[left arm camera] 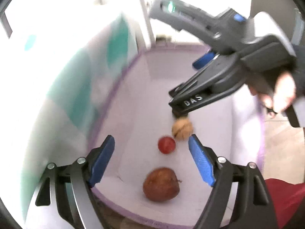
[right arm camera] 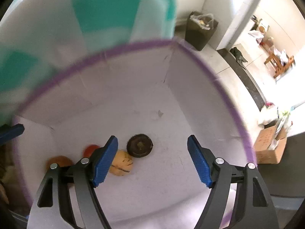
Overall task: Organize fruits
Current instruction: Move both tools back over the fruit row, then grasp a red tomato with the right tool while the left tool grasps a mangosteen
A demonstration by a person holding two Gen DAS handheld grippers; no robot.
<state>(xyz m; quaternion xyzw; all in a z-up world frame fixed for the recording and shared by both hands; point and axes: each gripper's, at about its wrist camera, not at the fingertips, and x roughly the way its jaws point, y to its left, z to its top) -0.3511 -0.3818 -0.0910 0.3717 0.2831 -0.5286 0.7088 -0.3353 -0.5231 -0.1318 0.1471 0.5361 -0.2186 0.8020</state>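
Left gripper [left arm camera: 151,158] open over apple [left arm camera: 161,184] | right gripper [right arm camera: 152,159] open over walnut [right arm camera: 122,163] | both inside box [right arm camera: 190,99]

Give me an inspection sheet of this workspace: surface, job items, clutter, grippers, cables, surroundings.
Surface: white box with purple-edged rim; its floor shows faint scuffs.
Job's things: brown apple-like fruit, small red fruit, walnut and a dark round fruit, all on the box floor near one wall.
Clutter: small scrap on the box floor.
Grippers: left gripper open, empty, above the brown and red fruits; right gripper open, empty, its left finger in front of the walnut.
Cables: nothing seen.
Surroundings: white-and-teal panel behind the box, dark bin, cardboard carton, wooden furniture in the next room.
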